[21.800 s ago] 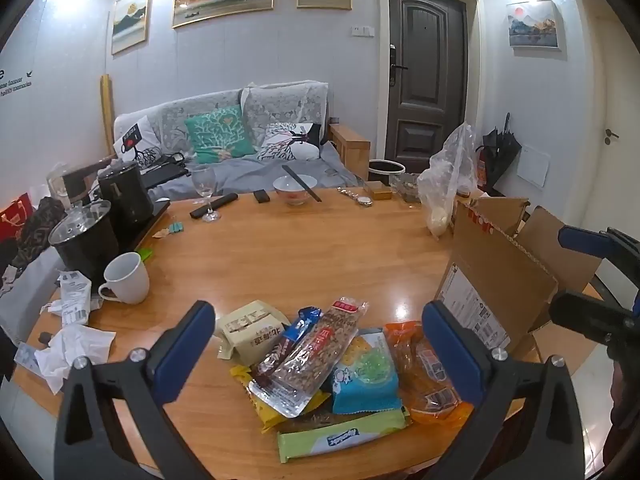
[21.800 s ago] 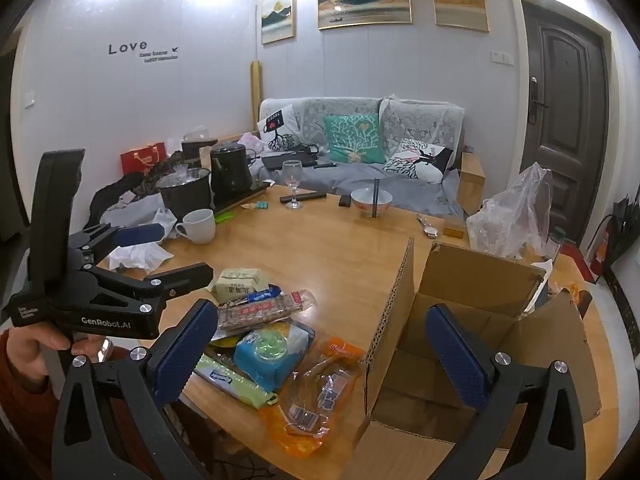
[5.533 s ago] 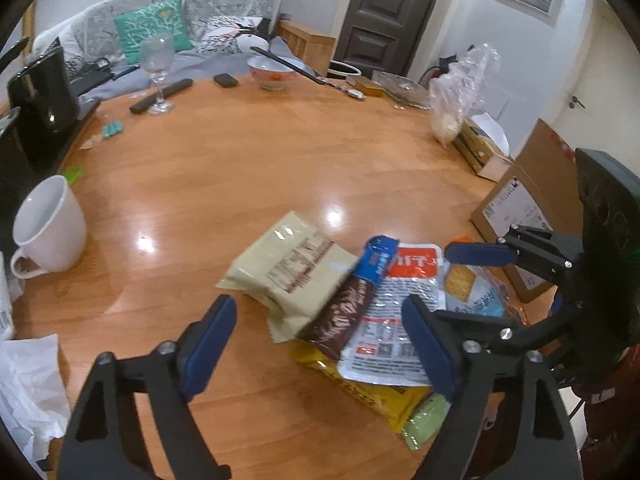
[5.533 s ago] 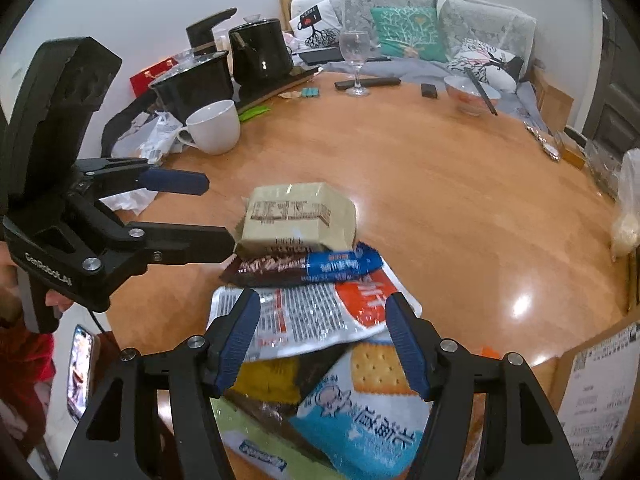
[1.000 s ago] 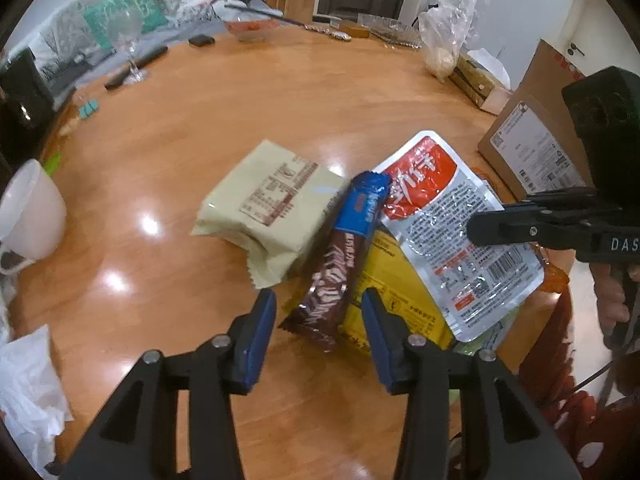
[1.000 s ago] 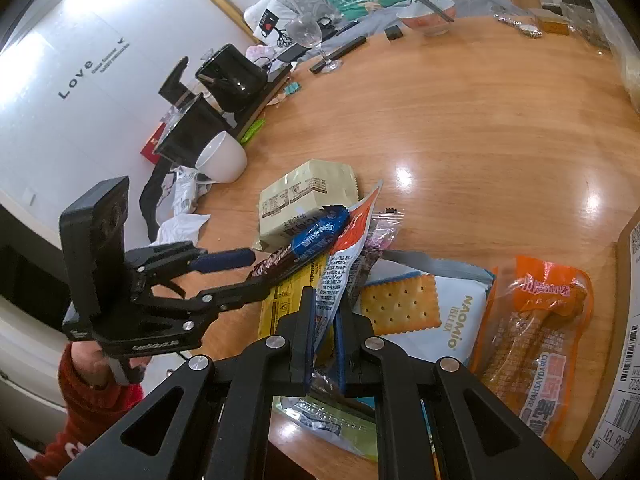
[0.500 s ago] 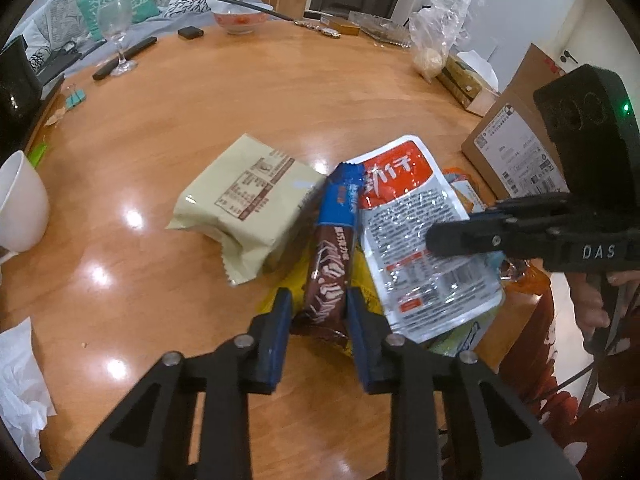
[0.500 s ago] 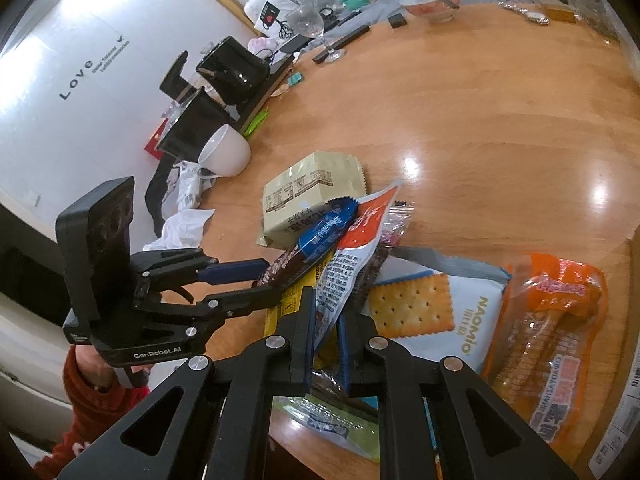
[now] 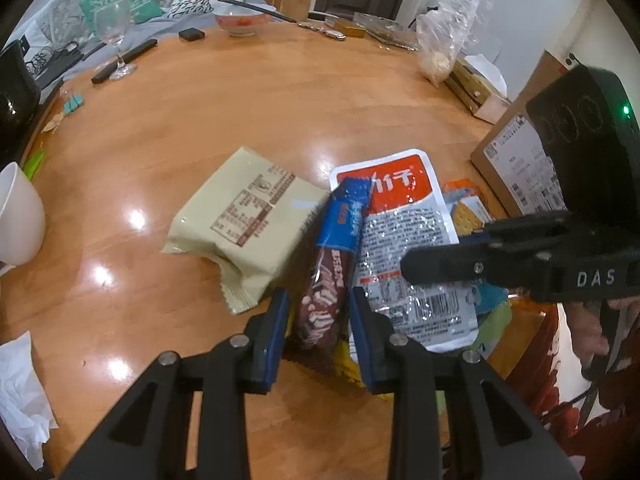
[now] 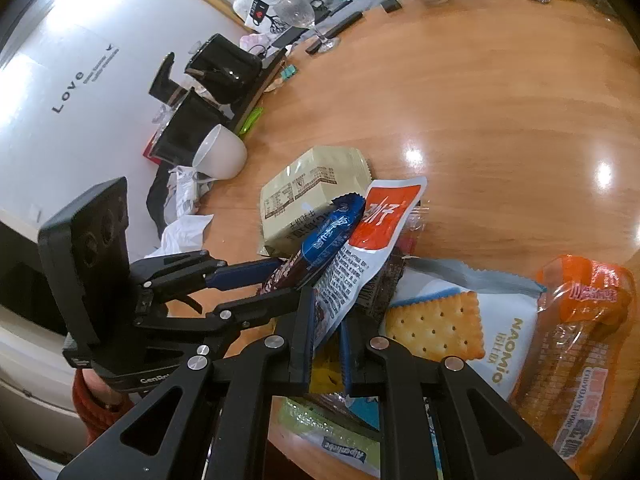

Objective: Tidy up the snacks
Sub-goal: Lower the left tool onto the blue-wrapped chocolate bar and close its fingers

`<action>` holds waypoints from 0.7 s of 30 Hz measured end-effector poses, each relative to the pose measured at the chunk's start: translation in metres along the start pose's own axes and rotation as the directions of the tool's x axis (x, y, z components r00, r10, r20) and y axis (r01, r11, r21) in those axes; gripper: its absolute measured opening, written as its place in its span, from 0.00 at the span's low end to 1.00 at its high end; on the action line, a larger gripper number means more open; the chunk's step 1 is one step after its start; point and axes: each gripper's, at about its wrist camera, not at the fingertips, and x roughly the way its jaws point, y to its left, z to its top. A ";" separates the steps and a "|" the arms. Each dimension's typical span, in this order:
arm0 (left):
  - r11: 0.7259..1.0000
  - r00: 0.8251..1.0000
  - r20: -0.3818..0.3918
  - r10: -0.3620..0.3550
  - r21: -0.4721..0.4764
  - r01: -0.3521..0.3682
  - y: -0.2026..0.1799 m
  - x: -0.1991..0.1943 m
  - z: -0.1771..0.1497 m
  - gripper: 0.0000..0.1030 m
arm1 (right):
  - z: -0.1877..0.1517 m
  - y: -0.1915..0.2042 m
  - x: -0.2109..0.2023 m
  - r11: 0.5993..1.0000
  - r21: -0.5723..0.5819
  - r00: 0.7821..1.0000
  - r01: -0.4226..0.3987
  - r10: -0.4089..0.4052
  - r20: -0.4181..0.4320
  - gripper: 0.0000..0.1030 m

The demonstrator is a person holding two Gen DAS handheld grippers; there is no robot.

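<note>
Since 1 second ago, left claw [image 9: 319, 322] has narrowed onto brown-blue bar [image 9: 332, 268].

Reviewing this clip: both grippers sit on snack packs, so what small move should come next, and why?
Probably lift the left gripper, its jaws opening slightly around the brown-and-blue bar, which overlaps the red-and-silver pouch pinched by the right gripper.

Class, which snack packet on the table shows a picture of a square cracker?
The white-and-blue cracker packet, lying between the orange-wrapped snack and the red-topped pouch.
</note>
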 end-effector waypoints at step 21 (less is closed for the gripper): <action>0.999 0.999 0.039 0.038 0.015 -0.038 -0.008 -0.013 -0.001 0.19 | -0.013 0.007 -0.042 0.999 -0.031 0.994 0.043 -0.040 0.106 0.02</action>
